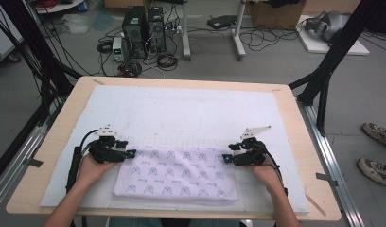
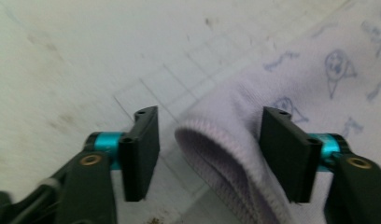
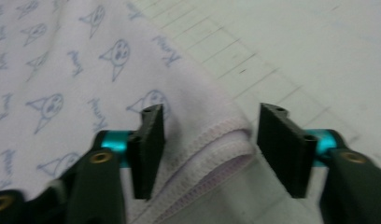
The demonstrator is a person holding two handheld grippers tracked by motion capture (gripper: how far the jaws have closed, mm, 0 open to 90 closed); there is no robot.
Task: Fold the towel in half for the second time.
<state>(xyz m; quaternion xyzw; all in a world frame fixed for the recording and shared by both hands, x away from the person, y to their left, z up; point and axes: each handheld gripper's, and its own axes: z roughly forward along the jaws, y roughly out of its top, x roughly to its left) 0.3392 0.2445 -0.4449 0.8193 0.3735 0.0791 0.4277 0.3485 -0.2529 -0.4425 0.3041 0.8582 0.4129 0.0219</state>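
Observation:
A pale lilac cloth (image 1: 177,172) printed with small blue cat faces lies folded on the white mat (image 1: 181,106), near the table's front edge. My left gripper (image 1: 132,153) is at the cloth's far left corner and my right gripper (image 1: 226,159) at its far right corner. In the left gripper view the jaws (image 2: 209,149) stand open around the cloth's rounded folded edge (image 2: 216,144), with a gap beside the left pad. In the right gripper view the open jaws (image 3: 209,149) straddle the stitched corner (image 3: 226,140), and the pads do not press on it.
The mat covers most of the wooden table (image 1: 295,123). Beyond the table, computer towers (image 1: 144,30) and tangled cables sit on the floor. Black frame legs (image 1: 323,80) stand at both sides. A person's shoes (image 1: 378,135) are at the right.

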